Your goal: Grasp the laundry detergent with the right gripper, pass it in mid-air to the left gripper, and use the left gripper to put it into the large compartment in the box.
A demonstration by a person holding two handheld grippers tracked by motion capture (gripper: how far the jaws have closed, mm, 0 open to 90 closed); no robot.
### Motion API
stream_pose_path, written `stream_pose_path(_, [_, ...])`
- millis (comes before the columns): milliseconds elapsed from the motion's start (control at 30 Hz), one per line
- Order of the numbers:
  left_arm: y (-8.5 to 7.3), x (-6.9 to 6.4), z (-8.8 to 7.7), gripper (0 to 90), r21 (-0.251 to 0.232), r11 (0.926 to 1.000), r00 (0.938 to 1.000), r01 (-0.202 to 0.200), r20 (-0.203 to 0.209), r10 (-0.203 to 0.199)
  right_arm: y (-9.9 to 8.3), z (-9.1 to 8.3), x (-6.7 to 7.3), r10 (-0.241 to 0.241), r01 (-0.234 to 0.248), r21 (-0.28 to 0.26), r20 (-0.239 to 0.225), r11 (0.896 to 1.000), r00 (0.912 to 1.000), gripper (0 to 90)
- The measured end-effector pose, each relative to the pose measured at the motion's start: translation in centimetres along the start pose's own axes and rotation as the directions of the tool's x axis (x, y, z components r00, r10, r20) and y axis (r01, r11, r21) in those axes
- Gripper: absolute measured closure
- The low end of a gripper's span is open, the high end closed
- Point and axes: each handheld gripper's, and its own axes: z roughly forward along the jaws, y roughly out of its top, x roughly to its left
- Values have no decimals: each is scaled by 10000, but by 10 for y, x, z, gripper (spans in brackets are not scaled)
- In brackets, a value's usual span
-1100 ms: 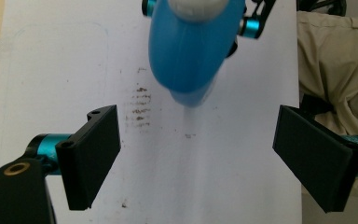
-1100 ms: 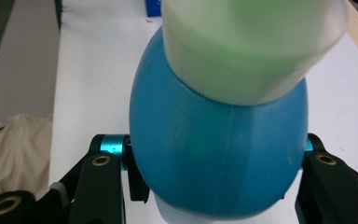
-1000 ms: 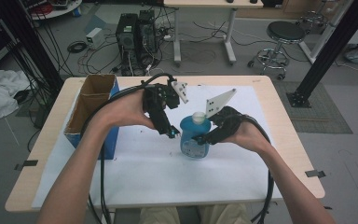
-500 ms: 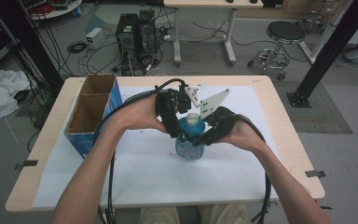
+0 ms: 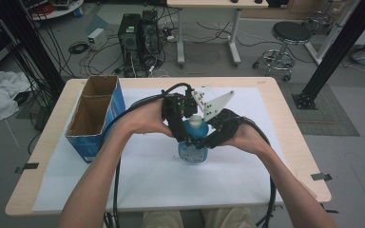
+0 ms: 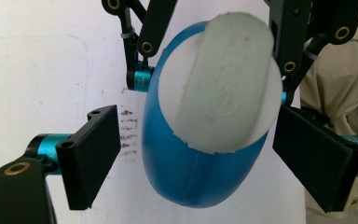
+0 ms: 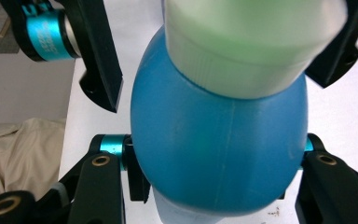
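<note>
A blue bottle with a pale cap stands upright on the white sheet at the table's middle. My right gripper comes in from the right and is shut on the bottle's round body, one jaw on each side. My left gripper reaches down over the top of the bottle. Its jaws stand open on either side of the cap; the left pad is clearly apart from the bottle. In the right gripper view the left gripper's fingers flank the cap.
An open blue cardboard box stands on the table's left part, close to the left forearm. The wooden table edge runs to the right of the sheet. Computer towers, cables and a stool are on the floor beyond.
My left gripper has moved right and down from beside the box to straddle the bottle's cap. The right gripper and the bottle have stayed put.
</note>
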Motion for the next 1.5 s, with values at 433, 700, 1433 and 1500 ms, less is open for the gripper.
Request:
stream_pose_path(433, [-3,2,2,209,17,10000,9999,-89,99,89,0,2,1,-1,1,11,-21,10000,10000,465])
stream_pose_path(700, [-3,2,5,230,-47,10000,9999,19,159,-18,-2,3,1,26,-26,53,-23,10000,10000,465])
stream_pose_path(1433, [-2,1,4,304,-73,9997,9994,-225,270,227,-2,6,1,-17,17,11,-67,10000,10000,464])
stream_pose_path(1500, [-1,1,4,315,-52,9997,9991,-251,338,253,-2,6,1,-69,69,9,-61,10000,10000,463])
